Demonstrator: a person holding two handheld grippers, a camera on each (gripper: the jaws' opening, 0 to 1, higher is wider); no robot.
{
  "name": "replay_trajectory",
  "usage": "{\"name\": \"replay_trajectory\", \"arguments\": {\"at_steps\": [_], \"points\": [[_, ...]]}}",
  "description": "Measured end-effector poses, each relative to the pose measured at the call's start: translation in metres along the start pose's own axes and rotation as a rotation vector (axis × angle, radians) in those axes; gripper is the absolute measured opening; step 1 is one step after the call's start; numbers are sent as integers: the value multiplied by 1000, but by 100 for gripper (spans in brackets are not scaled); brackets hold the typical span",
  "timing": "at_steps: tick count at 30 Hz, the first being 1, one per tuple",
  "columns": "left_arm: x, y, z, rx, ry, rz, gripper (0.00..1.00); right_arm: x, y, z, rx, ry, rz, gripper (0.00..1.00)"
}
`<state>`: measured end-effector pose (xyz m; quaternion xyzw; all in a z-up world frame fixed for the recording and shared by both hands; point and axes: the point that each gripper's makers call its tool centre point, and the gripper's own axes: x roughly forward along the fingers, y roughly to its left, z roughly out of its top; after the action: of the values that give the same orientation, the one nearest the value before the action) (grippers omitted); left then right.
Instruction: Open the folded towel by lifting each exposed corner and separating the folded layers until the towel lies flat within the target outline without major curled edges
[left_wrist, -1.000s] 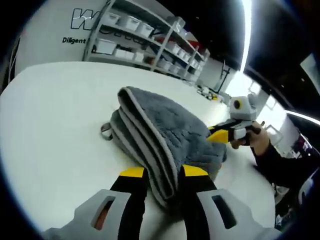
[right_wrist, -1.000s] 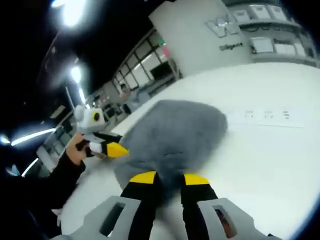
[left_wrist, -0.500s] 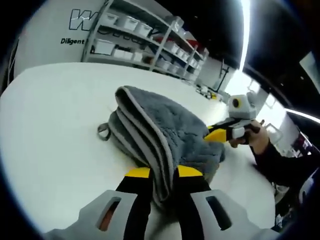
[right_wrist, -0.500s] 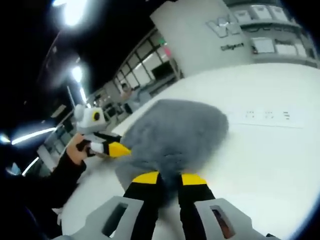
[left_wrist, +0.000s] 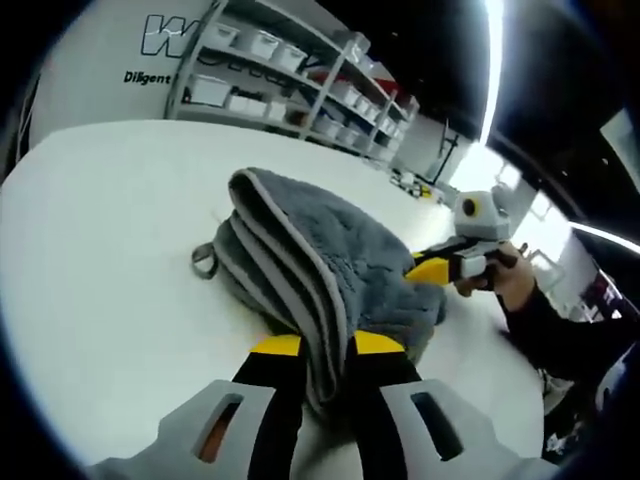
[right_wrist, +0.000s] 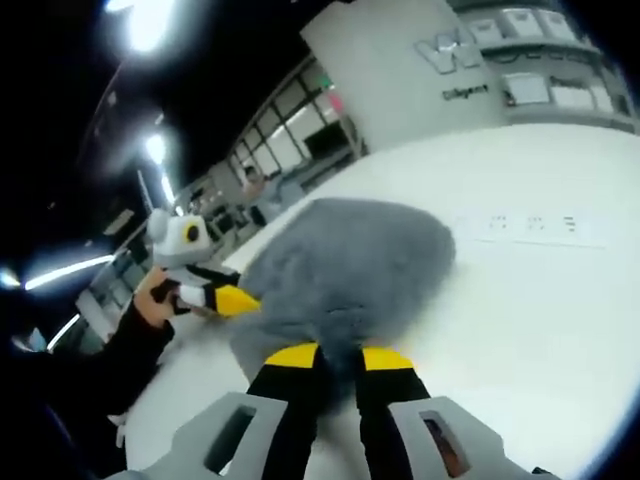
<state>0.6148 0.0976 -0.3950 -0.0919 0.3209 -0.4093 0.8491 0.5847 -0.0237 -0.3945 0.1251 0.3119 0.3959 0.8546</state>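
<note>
A grey towel (left_wrist: 320, 260), folded into several layers with pale edging, lies on the white table (left_wrist: 100, 260). The left gripper (left_wrist: 326, 345) has its yellow-tipped jaws nearly closed on the stacked edges at the towel's near end. The right gripper (right_wrist: 339, 356) has its jaws pinched on the fuzzy grey cloth at the opposite end. A small loop tag (left_wrist: 203, 261) hangs off the towel's side. Shelves (left_wrist: 290, 70) with white bins stand beyond the table.
</note>
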Motion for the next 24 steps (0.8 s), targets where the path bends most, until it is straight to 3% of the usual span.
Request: {"name": "replay_trajectory", "arguments": {"at_steps": [9, 24], "points": [[-2, -27, -17, 8, 4, 3, 14, -3, -4, 3, -20, 12, -2, 8], [-5, -28, -17, 4, -10, -3, 12, -7, -3, 2, -75, 2, -20, 8]]}}
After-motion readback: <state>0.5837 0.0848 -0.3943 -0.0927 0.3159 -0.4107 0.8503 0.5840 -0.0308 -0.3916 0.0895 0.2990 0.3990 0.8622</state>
